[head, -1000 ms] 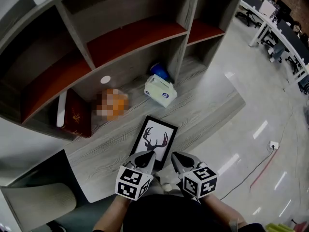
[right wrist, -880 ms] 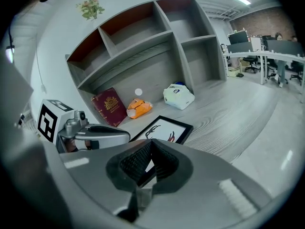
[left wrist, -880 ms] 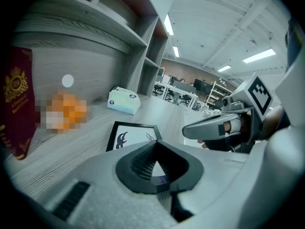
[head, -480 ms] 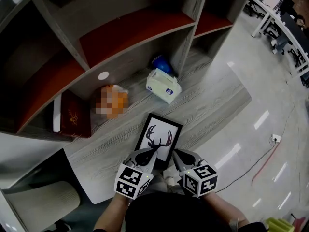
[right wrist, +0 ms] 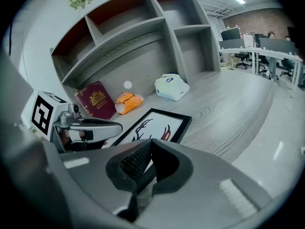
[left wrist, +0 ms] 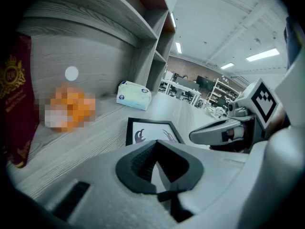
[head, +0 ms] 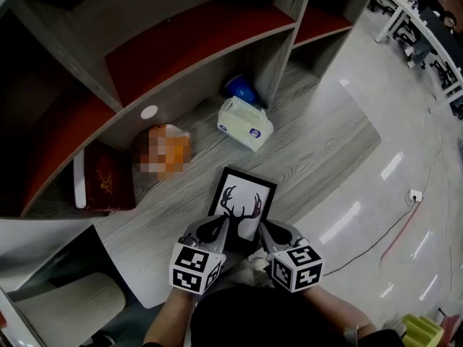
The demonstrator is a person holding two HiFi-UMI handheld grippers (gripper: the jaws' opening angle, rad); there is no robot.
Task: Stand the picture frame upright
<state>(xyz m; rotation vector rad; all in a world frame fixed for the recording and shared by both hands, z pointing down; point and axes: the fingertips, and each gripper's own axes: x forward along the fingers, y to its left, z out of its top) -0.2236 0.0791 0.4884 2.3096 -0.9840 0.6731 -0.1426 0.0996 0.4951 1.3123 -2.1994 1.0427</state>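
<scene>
Left gripper (head: pixel 215 228), right gripper (head: pixel 266 231), both closed, picture frame (head: pixel 244 197)

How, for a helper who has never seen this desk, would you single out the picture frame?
On the grey wooden desk by the shelf unit, look near the front edge. The picture frame lies face up there, the only black-bordered thing, with a deer-antler drawing on white.

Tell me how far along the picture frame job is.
Done: nothing yet; the picture frame lies flat on the desk. In hand: left gripper and right gripper, both shut, are at its near edge. Left: lifting it upright.
</scene>
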